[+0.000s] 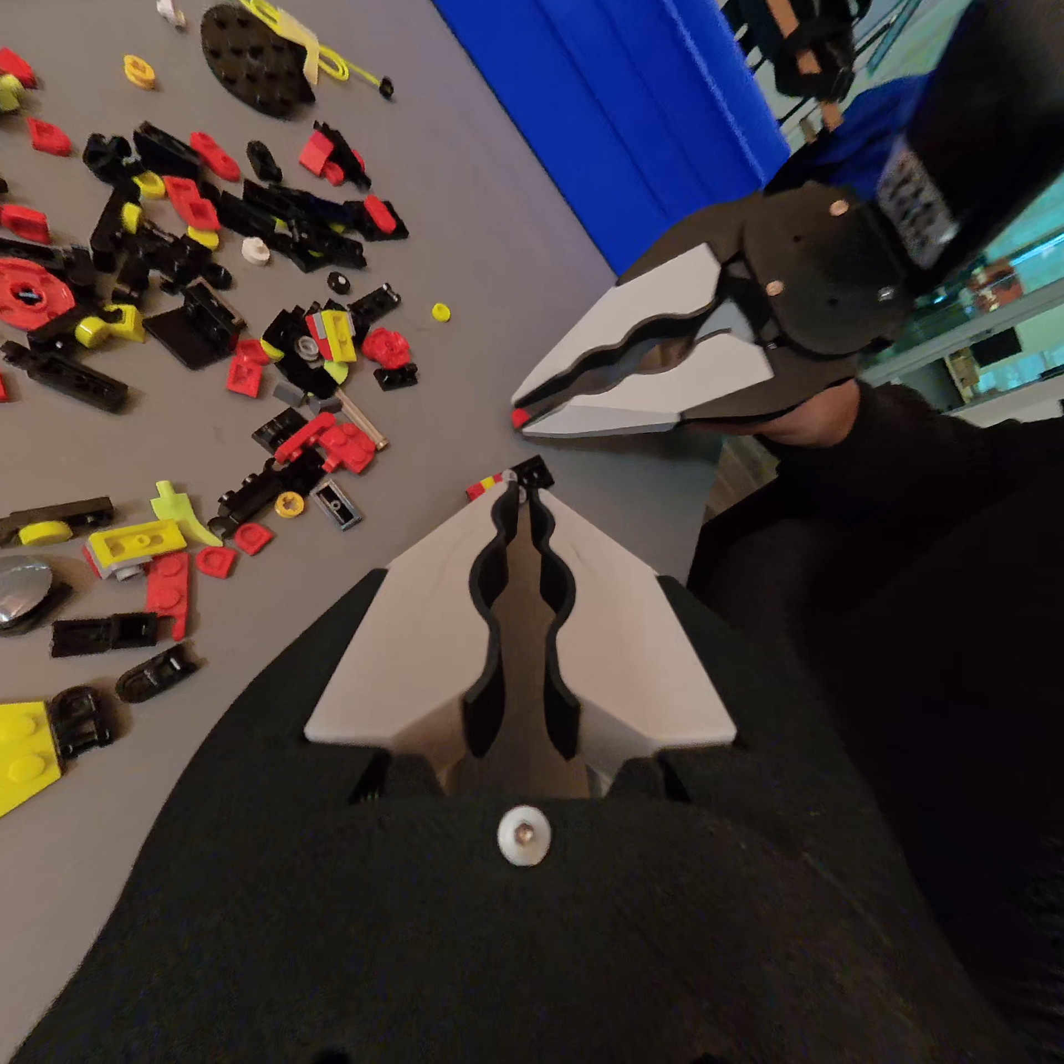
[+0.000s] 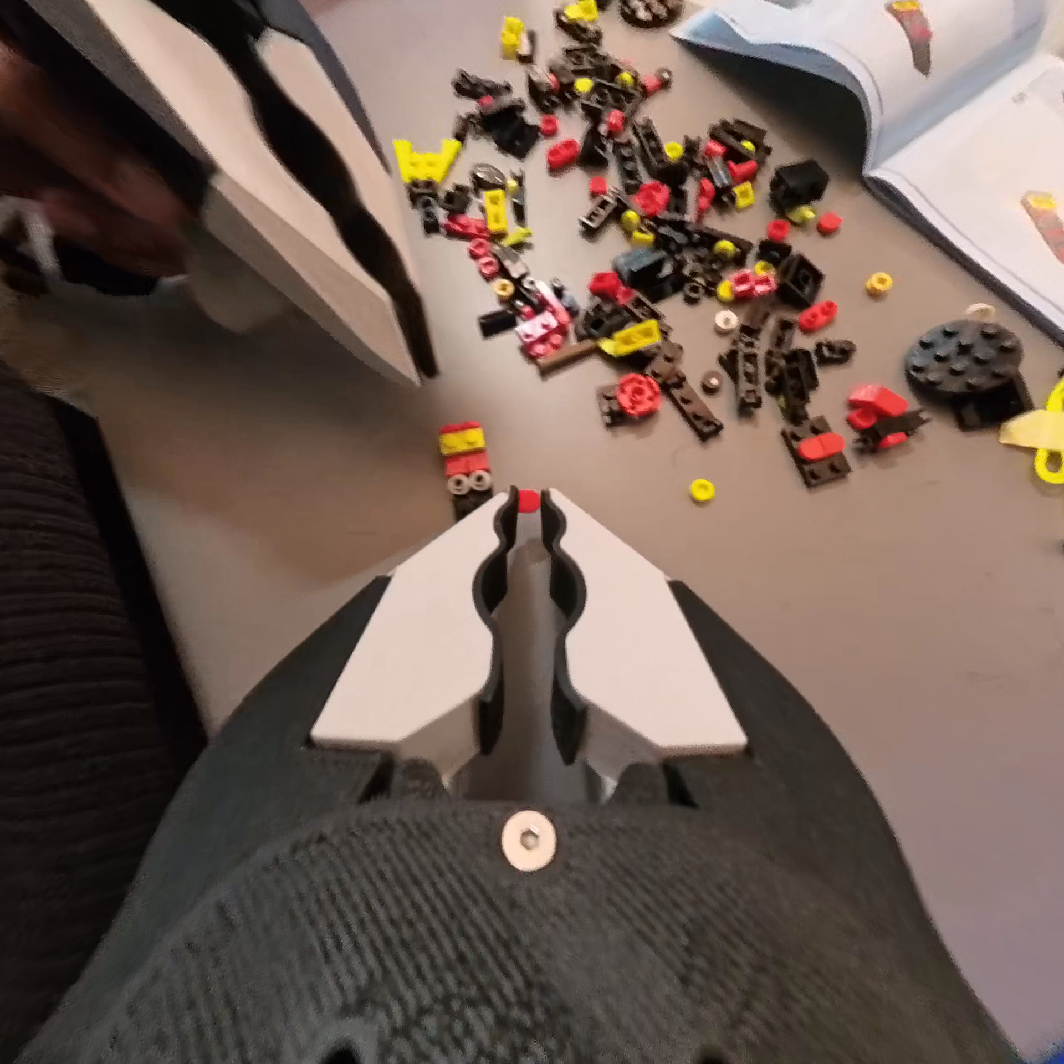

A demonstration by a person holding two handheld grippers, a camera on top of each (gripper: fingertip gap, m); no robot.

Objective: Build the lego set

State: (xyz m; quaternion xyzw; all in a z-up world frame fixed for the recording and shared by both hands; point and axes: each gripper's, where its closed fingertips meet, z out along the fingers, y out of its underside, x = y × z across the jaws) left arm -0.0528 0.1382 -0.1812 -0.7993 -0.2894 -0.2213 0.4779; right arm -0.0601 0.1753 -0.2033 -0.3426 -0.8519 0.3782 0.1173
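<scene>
A small assembly [image 1: 506, 481] of red, yellow, grey and black pieces lies on the grey table near its edge; it also shows in the right wrist view [image 2: 463, 460]. My left gripper [image 1: 521, 492] is shut with its tips just at the assembly; I see nothing held in it. It shows at the upper left of the right wrist view [image 2: 423, 371]. My right gripper [image 2: 528, 506] is shut on a small red piece [image 2: 528, 500], just right of the assembly. In the left wrist view the right gripper [image 1: 518, 415] hovers beyond the assembly with the red piece [image 1: 520, 417] at its tips.
A loose pile of red, yellow and black pieces [image 1: 230, 316] spreads over the table [image 2: 806, 633]. A black round plate [image 2: 961, 357] and an open instruction booklet [image 2: 950, 144] lie at the right. A blue panel [image 1: 604, 115] stands behind. The table edge [image 1: 711, 489] is close. Tip to tip, the grippers are about 5 cm apart.
</scene>
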